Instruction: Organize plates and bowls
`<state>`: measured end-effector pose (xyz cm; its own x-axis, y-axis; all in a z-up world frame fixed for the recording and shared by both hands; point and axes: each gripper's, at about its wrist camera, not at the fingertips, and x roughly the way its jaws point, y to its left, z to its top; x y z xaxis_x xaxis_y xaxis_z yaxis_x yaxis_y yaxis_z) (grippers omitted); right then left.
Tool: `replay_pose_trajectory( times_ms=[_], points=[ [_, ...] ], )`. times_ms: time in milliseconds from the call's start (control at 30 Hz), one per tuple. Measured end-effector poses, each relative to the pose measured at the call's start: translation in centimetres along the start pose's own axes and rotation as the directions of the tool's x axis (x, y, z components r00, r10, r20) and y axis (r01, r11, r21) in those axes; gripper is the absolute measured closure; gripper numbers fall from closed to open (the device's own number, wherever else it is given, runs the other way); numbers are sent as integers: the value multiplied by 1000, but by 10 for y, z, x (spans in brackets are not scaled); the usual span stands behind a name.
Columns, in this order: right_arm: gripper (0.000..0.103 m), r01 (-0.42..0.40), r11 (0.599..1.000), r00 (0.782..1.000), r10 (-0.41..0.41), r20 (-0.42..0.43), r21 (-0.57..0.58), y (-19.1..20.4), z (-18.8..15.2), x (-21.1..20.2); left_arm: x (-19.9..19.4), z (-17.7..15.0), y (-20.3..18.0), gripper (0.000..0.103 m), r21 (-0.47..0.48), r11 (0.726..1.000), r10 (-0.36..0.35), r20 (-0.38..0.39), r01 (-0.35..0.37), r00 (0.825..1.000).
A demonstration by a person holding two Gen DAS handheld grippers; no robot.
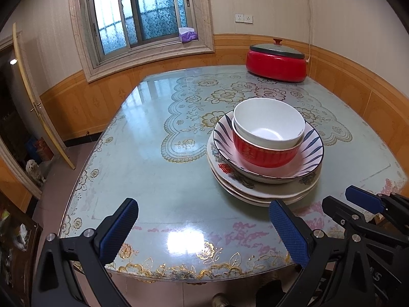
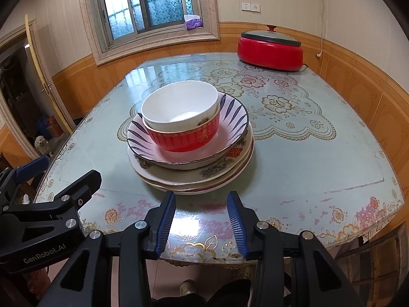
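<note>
One stack of dishes stands on the table. A white bowl (image 1: 268, 125) (image 2: 179, 107) sits in a red bowl (image 1: 263, 154) (image 2: 186, 138), which sits in a blue-striped deep plate (image 1: 311, 151) (image 2: 232, 117) on top of flowered flat plates (image 1: 255, 189) (image 2: 184, 179). My left gripper (image 1: 204, 227) is open and empty, near the table's front edge, left of the stack. My right gripper (image 2: 202, 220) is open and empty, just in front of the stack. Each gripper shows at the edge of the other's view: the right one (image 1: 363, 204), the left one (image 2: 61, 179).
A red lidded electric pot (image 1: 276, 61) (image 2: 271, 48) stands at the table's far right corner, its cord running up the wall. The glass-topped table (image 1: 153, 166) (image 2: 306, 153) carries a flowered cloth. A chair (image 2: 375, 263) stands at the right. A small white dog (image 1: 34, 170) sits by the doorway at left.
</note>
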<state>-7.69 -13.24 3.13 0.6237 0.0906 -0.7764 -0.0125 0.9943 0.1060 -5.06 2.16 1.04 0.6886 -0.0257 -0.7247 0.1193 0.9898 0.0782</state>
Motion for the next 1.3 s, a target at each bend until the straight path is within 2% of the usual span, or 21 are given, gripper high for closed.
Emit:
replay_pose_trajectory(
  times_ms=[267, 433, 833, 1300],
  points=[
    [61, 6, 1000, 1000, -6, -3, -3, 1, 1, 0, 0, 2, 0, 0, -2, 1000, -3, 9, 3, 1000],
    [61, 6, 1000, 1000, -6, -2, -2, 1, 1, 0, 0, 2, -3, 0, 16, 999, 40, 9, -40, 999],
    [61, 5, 1000, 1000, -5, -12, 0, 0, 1, 2, 3, 2, -2, 0, 6, 1000, -2, -3, 2, 1000],
    [61, 0, 1000, 1000, 1, -14, 5, -1, 4, 6, 6, 3, -2, 0, 5, 1000, -1, -3, 1, 1000]
  ],
)
